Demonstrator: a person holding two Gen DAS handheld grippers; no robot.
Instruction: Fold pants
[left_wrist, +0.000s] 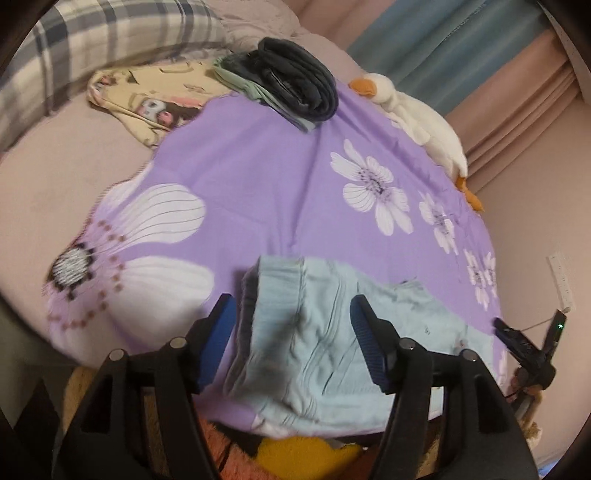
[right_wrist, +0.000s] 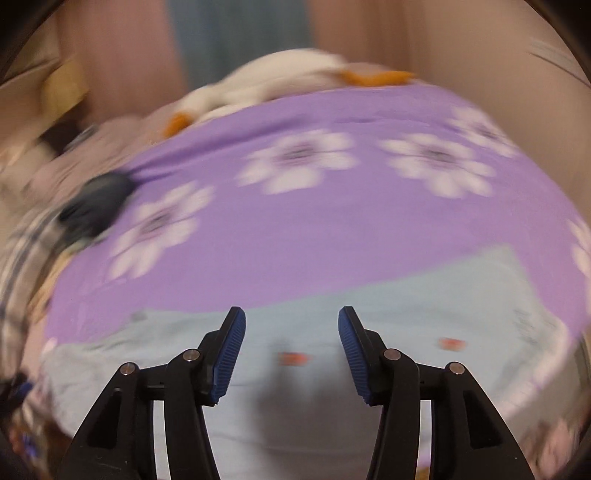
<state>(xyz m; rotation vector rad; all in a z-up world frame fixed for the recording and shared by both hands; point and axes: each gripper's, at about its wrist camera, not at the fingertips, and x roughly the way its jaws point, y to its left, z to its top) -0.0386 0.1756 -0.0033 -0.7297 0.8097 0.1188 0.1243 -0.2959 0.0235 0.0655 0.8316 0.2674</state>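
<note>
Left wrist view: pale blue pants (left_wrist: 317, 332) lying part-folded on purple sheet (left_wrist: 266, 192), more folds probably left. Left gripper (left_wrist: 291, 314) and right gripper (right_wrist: 288, 325) released, grasping nothing.

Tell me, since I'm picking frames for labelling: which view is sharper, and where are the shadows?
Left wrist view: mostly sharp, fisheye-curved, with a dark shadow on the light blue pants. Right wrist view: heavy sideways motion blur smears the purple floral sheet and the plush duck; a faint shadow lies between the jaws.

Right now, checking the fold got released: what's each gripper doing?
Left gripper: open, above the light blue pants, holding nothing.
Right gripper: open, holding nothing.
</note>
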